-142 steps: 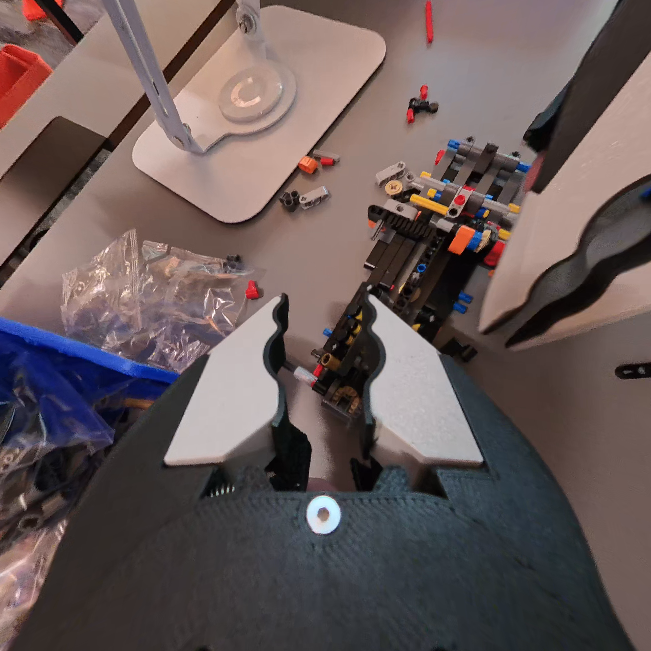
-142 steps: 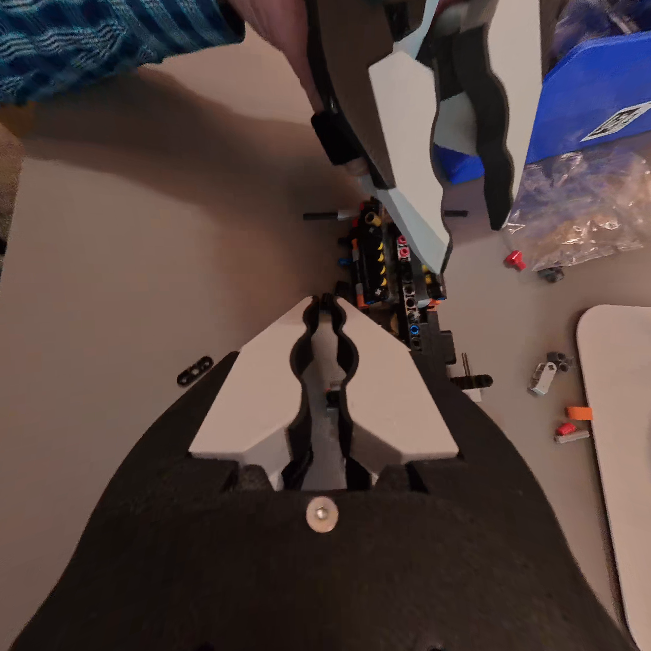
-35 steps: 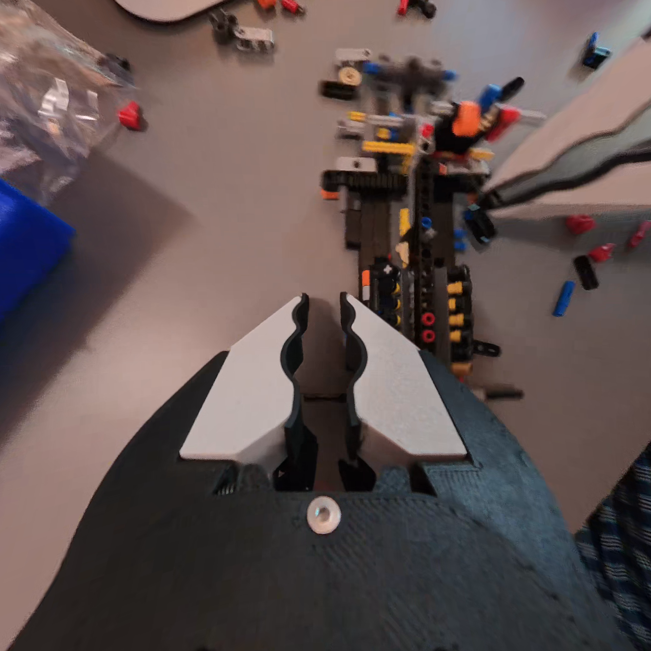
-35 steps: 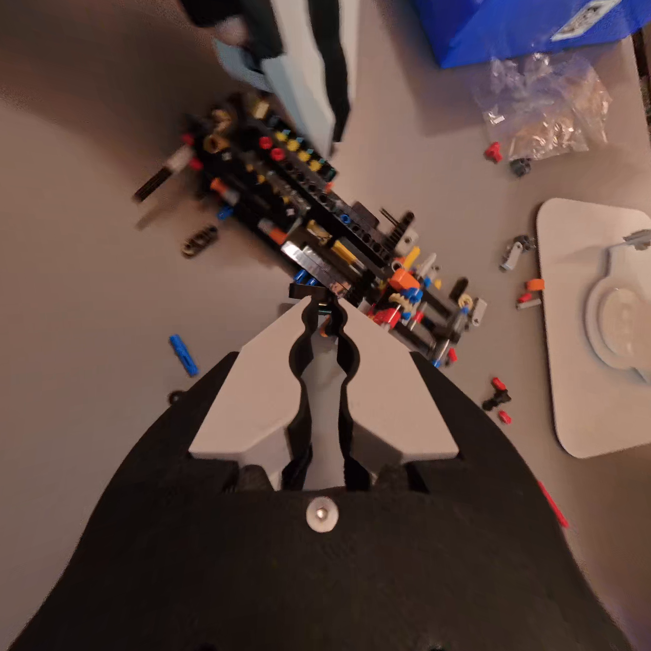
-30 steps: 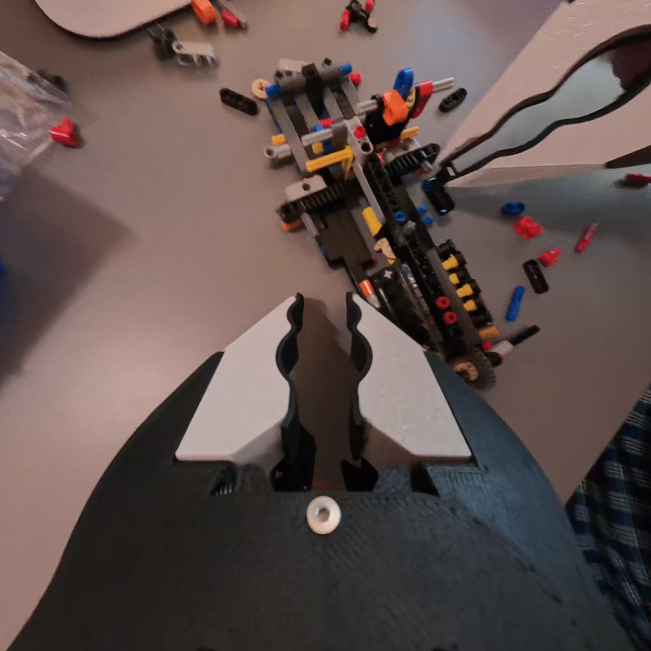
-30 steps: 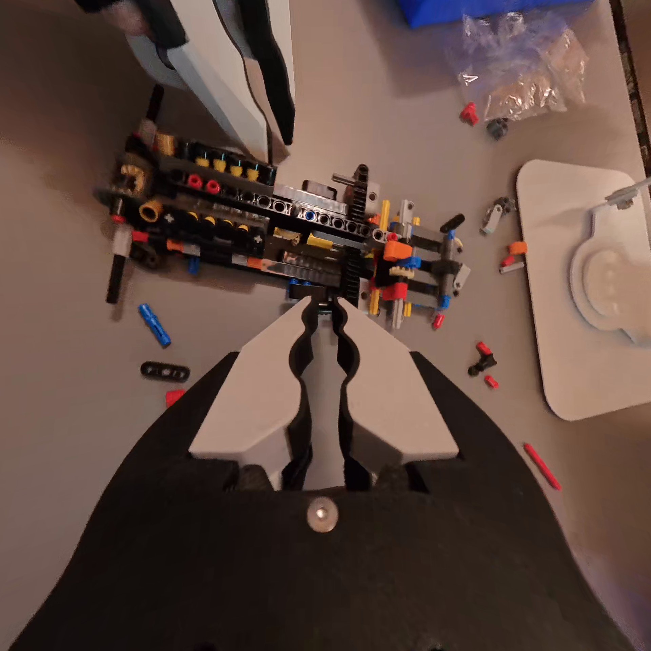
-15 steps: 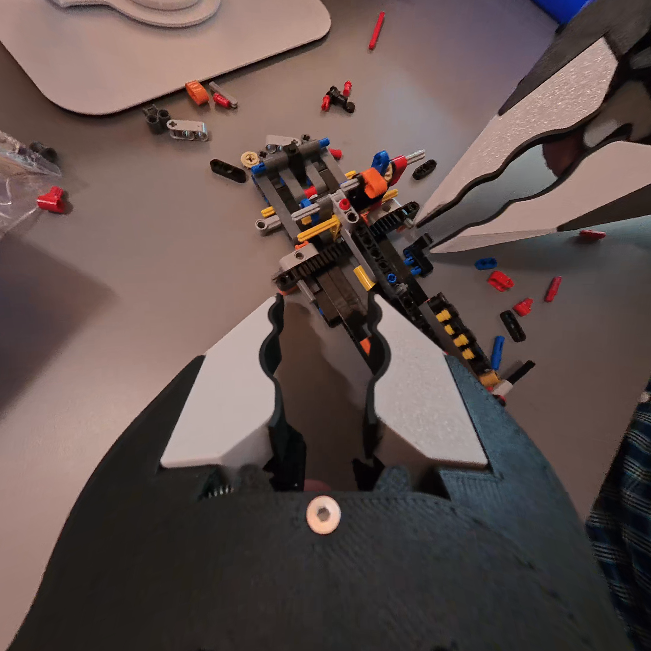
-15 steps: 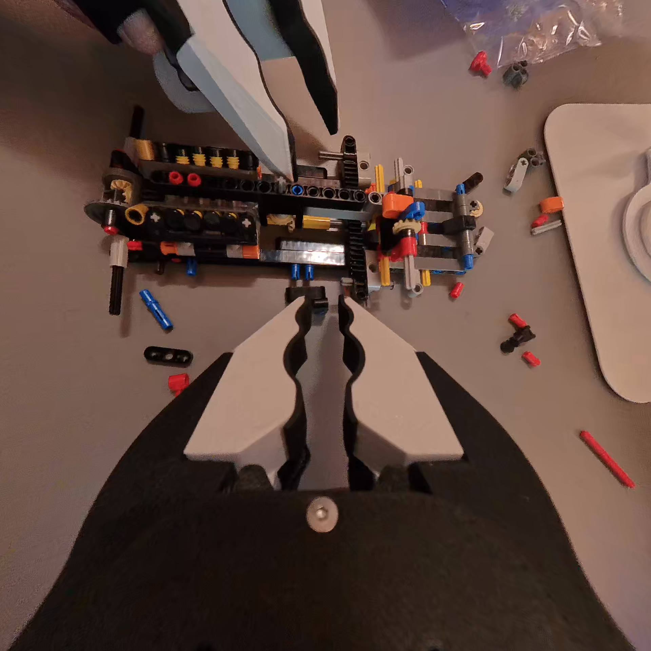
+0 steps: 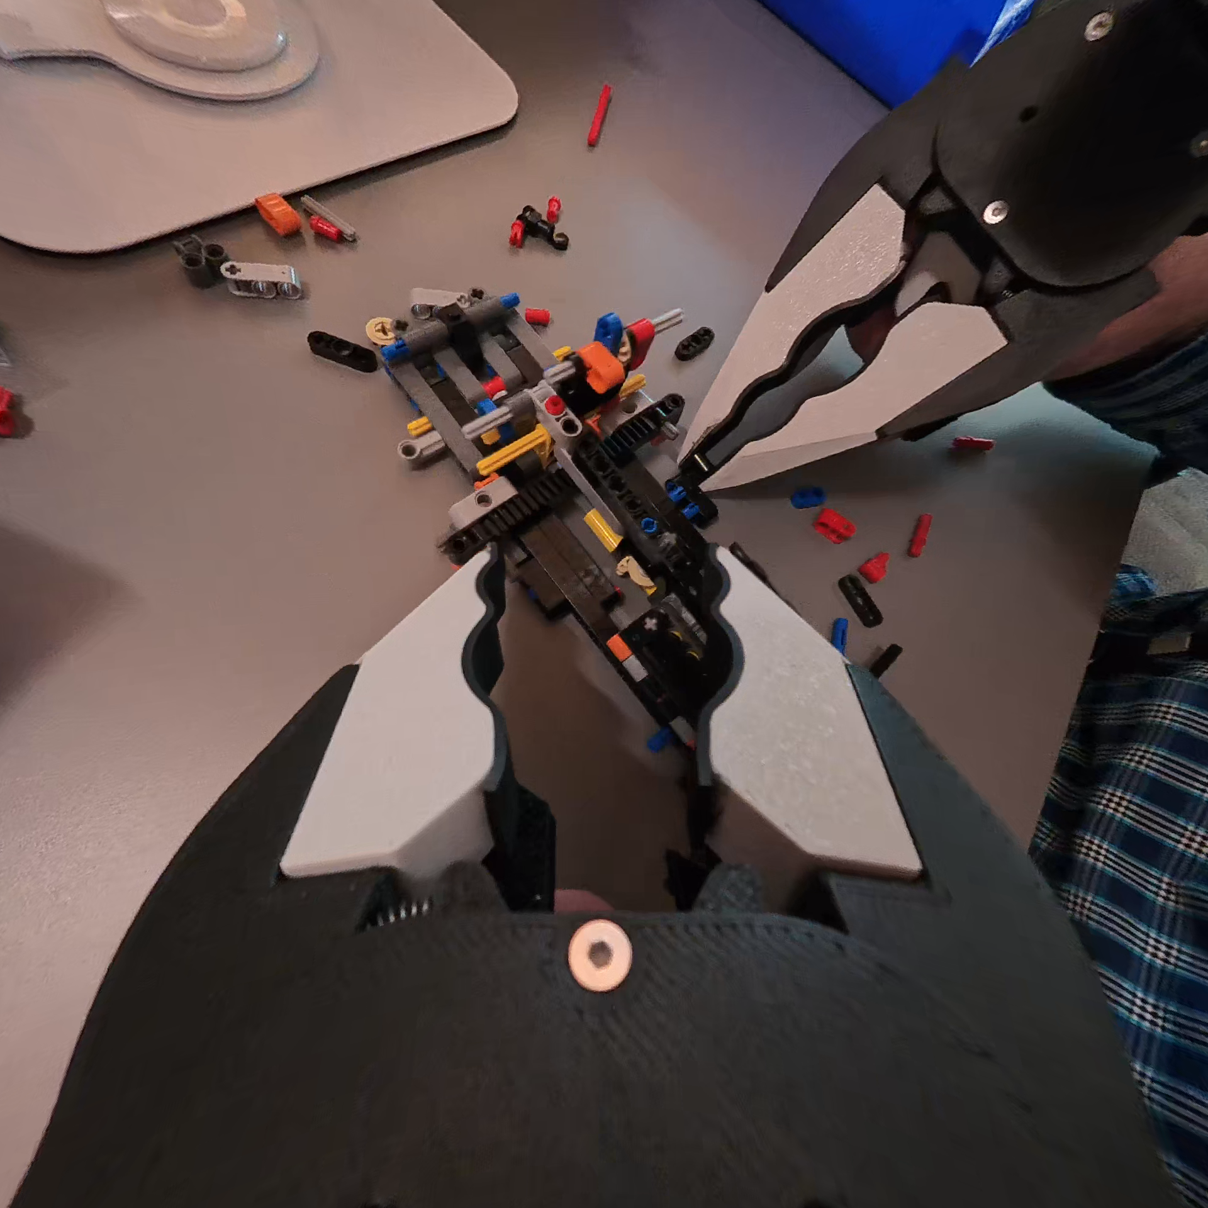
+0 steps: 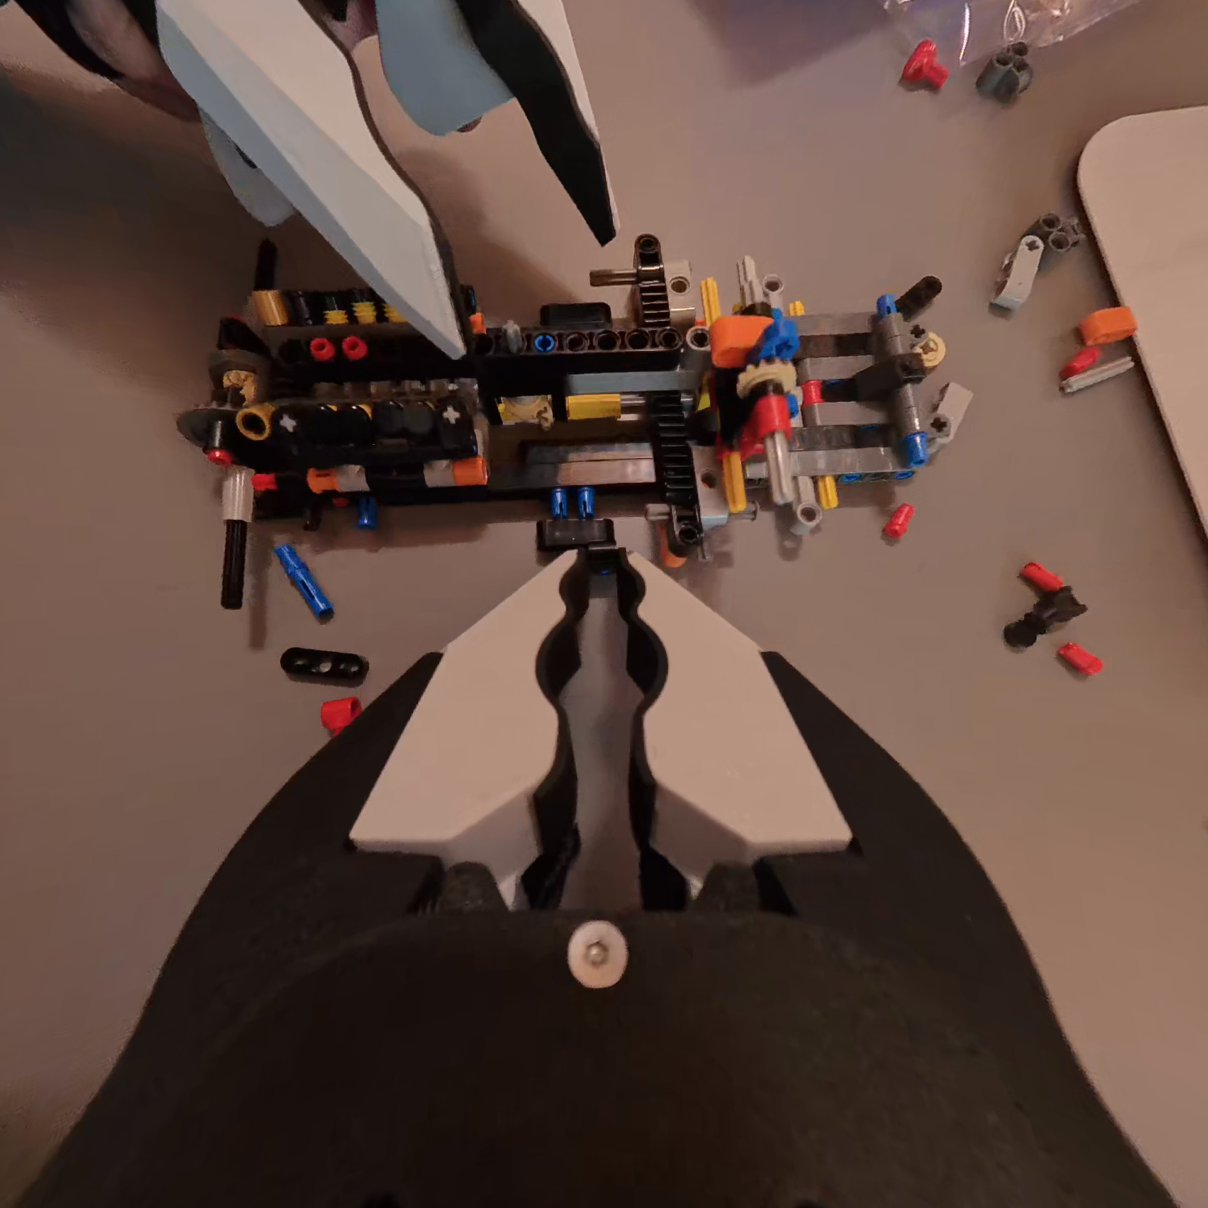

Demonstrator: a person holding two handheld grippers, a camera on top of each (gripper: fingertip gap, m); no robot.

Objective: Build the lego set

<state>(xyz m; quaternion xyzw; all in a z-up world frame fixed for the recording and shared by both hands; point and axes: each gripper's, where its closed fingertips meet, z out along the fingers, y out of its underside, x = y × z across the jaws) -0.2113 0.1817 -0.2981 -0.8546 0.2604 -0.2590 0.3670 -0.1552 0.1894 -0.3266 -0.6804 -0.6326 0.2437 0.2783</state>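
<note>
The long lego chassis of black, grey, yellow and orange parts lies flat on the grey table; it also shows in the right wrist view. My left gripper is open, its fingers either side of the chassis's black end, the right finger against it. It comes in from the top in the right wrist view. My right gripper is shut on a small black connector, held at the chassis's side just before two blue pins. It shows at the upper right in the left wrist view.
Loose red, blue and black pieces lie around the chassis. A white flat stand base lies at the far left. A blue bin stands at the back. A plaid sleeve is at the right. About 7 cm separates my left fingertips from my right.
The chassis was turned on the table. My left gripper opened wider and moved forward around the chassis's end. My right gripper closed on the black connector and stays at the chassis's side.
</note>
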